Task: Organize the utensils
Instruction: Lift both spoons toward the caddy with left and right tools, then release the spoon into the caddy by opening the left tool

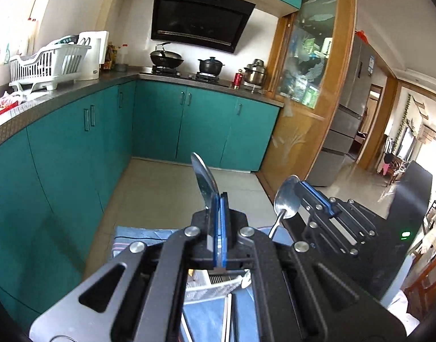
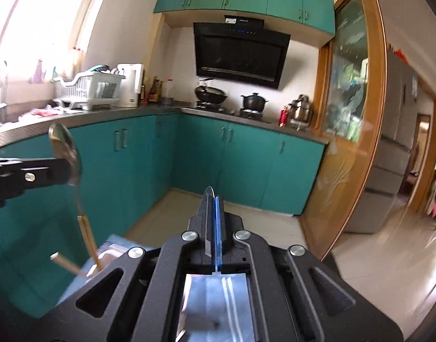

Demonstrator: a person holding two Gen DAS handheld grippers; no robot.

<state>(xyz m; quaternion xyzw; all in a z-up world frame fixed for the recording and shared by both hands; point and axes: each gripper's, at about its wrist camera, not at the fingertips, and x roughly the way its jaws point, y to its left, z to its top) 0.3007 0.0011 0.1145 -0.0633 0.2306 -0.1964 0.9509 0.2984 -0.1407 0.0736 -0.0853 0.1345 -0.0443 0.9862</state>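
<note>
My left gripper (image 1: pixel 218 196) is shut on a metal spoon (image 1: pixel 203 179), bowl upward, held in the air. The same spoon (image 2: pixel 65 154) has a wooden handle that hangs down in the right wrist view, with the left gripper (image 2: pixel 61 168) at the left edge. My right gripper (image 2: pixel 213 198) is shut on a second, all-metal spoon; only the edge of its bowl (image 2: pixel 209 189) shows above the fingers. In the left wrist view that spoon (image 1: pixel 287 199) is clamped by the right gripper (image 1: pixel 300 188) to the right. Below both lies a blue cloth (image 1: pixel 138 236) with more utensils, mostly hidden.
Teal cabinets (image 1: pixel 75 154) line the left and far walls under a grey counter (image 1: pixel 84 85) with a white dish rack (image 1: pixel 47 65). A stove holds a wok (image 1: pixel 165 57) and a pot (image 1: pixel 211 65). A wooden sliding door (image 1: pixel 312 85) stands at right.
</note>
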